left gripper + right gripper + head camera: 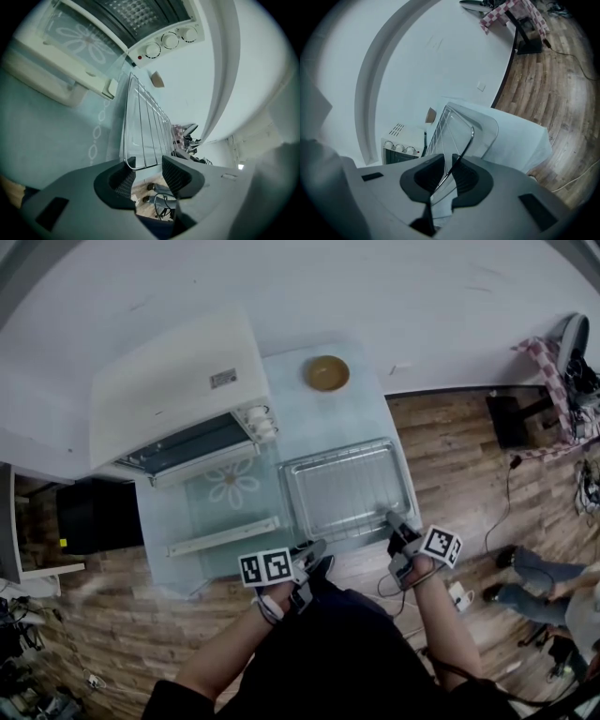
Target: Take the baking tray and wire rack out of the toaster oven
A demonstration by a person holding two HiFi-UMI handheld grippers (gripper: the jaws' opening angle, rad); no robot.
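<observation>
The baking tray with the wire rack on it rests on the pale table, to the right of the white toaster oven, whose glass door hangs open. My left gripper is at the tray's near left corner. In the left gripper view the rack's wire edge lies between the left gripper's parted jaws, untouched by the pads. My right gripper is at the near right corner. In the right gripper view the right gripper is shut on the rack's rim.
A small brown dish sits at the table's far end beyond the tray. The oven's knobs face the tray. The table's near edge meets wood floor, where another person's legs and cables lie to the right.
</observation>
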